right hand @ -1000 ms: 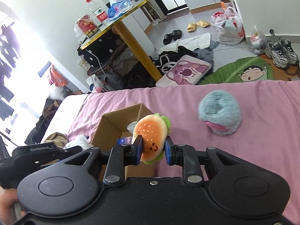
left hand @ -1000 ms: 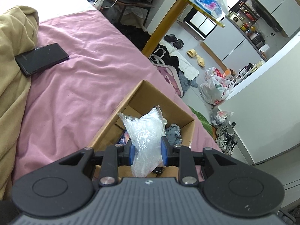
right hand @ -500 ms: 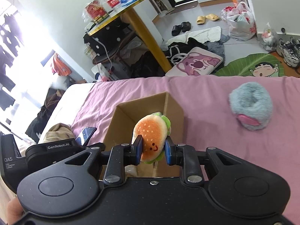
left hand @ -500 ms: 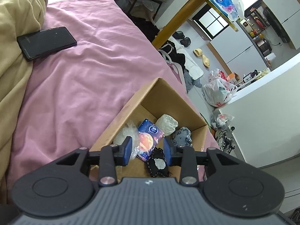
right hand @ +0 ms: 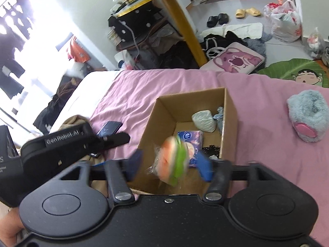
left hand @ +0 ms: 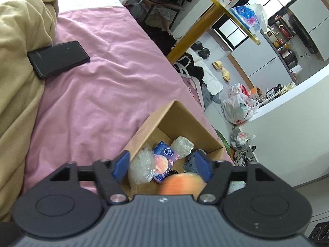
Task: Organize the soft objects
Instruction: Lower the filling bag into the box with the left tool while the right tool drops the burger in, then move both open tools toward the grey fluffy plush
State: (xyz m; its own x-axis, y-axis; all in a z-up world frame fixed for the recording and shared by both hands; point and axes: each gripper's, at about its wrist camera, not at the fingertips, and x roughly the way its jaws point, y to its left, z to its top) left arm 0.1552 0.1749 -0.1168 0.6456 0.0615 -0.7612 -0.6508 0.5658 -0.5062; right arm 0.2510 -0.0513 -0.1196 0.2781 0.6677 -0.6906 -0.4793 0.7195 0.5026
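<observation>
Hanging over box [right hand: 230, 111] rim, both grippers apart (burger plush [right hand: 173, 162] blurred, btw fingers).

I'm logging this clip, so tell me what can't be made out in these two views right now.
- Burger plush: motion-blurred in both views; face unreadable.
- Cardboard box: near wall hidden by the left tool in the left view.
- Blue packet: print too small.
- Hand: cut off by the frame edge.

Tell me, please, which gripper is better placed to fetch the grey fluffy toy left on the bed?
The right gripper. It is open, and the grey fluffy toy lies on its side of the cardboard box. The left gripper, also open, shows no toy in its view.
</observation>
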